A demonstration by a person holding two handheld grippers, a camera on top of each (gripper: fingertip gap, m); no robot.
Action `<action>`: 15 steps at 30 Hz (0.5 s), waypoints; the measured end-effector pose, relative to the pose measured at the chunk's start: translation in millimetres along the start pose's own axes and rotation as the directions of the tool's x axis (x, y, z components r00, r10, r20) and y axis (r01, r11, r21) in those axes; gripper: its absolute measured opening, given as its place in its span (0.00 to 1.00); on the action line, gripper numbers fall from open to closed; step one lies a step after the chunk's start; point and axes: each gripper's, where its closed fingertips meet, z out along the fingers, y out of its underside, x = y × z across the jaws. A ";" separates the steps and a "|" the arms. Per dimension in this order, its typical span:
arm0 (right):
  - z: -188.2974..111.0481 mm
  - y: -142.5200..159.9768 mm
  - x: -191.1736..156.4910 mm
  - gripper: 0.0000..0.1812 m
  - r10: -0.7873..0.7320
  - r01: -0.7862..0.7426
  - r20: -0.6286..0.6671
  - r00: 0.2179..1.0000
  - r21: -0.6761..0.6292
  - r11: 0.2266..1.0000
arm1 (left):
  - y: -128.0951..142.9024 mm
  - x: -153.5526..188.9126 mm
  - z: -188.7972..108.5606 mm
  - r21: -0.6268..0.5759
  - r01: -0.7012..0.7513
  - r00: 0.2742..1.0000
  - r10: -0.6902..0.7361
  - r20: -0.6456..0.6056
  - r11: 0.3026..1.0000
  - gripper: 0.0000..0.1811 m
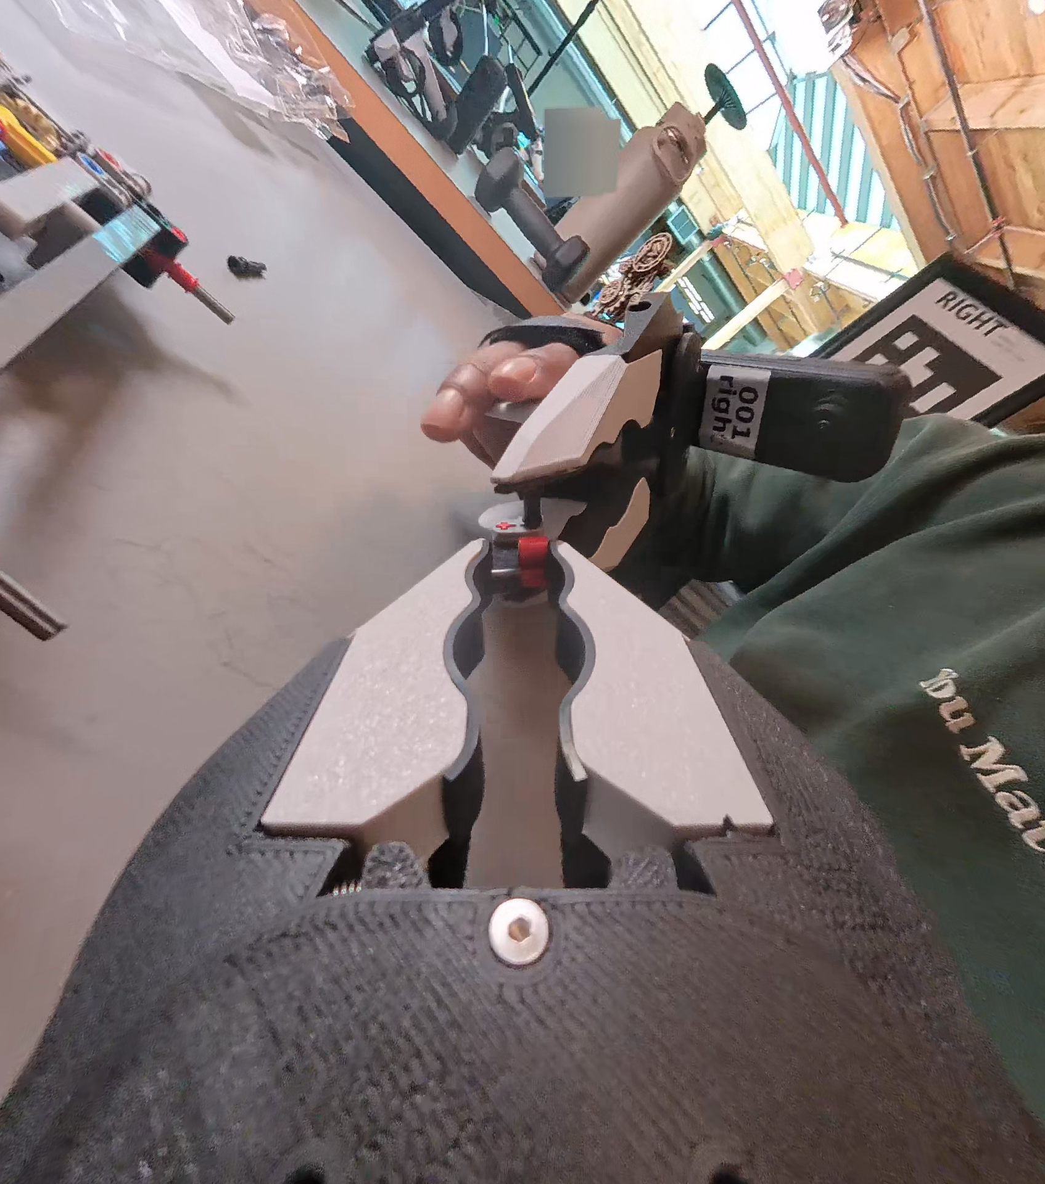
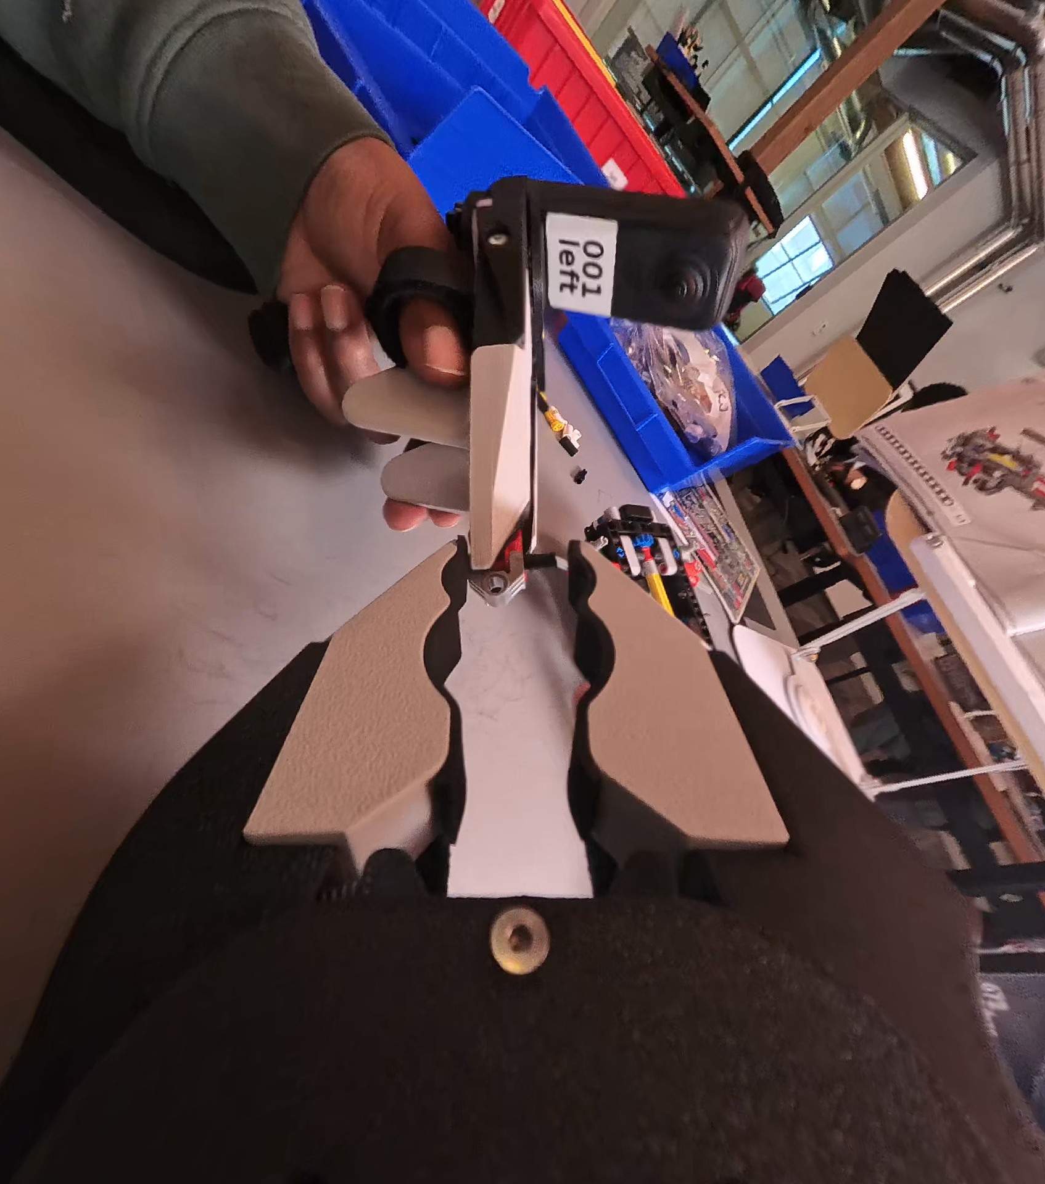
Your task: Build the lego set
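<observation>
My left gripper (image 1: 518,564) is shut on a small grey and red lego piece (image 1: 523,567), held above the grey table (image 1: 251,512). My right gripper (image 1: 533,509) comes in from the right, its tips right over that piece, pinching a short black pin (image 1: 533,512) that stands on the piece beside a grey round disc (image 1: 497,519). In the right wrist view, the left gripper (image 2: 497,570) points down between my right gripper's (image 2: 515,554) fingers, holding the grey and red piece (image 2: 497,583). The black pin (image 2: 542,560) runs from it to my right finger.
A partly built lego model (image 2: 642,551) and a printed sheet (image 2: 715,544) lie beyond the grippers, next to blue bins (image 2: 667,410). An open instruction book (image 2: 1020,487) stands at right. Red-handled tools (image 1: 186,282) and a loose black piece (image 1: 245,264) lie on the table.
</observation>
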 end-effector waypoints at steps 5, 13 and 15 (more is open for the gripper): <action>0.3 -4.4 -6.3 0.17 -0.047 0.047 0.020 0.999 0.011 0.999 | 4.3 7.5 2.1 -0.021 0.077 0.994 -0.078 -0.072 0.997 0.08; -8.4 -15.8 6.4 0.13 0.136 -0.139 0.033 0.990 0.100 0.985 | -11.9 26.5 -6.2 0.059 0.123 0.972 -0.108 -0.211 0.991 0.16; -12.5 -19.6 10.1 0.13 0.164 -0.167 0.033 0.986 0.129 0.977 | -17.5 28.1 -10.4 0.088 0.127 0.969 -0.105 -0.223 0.988 0.16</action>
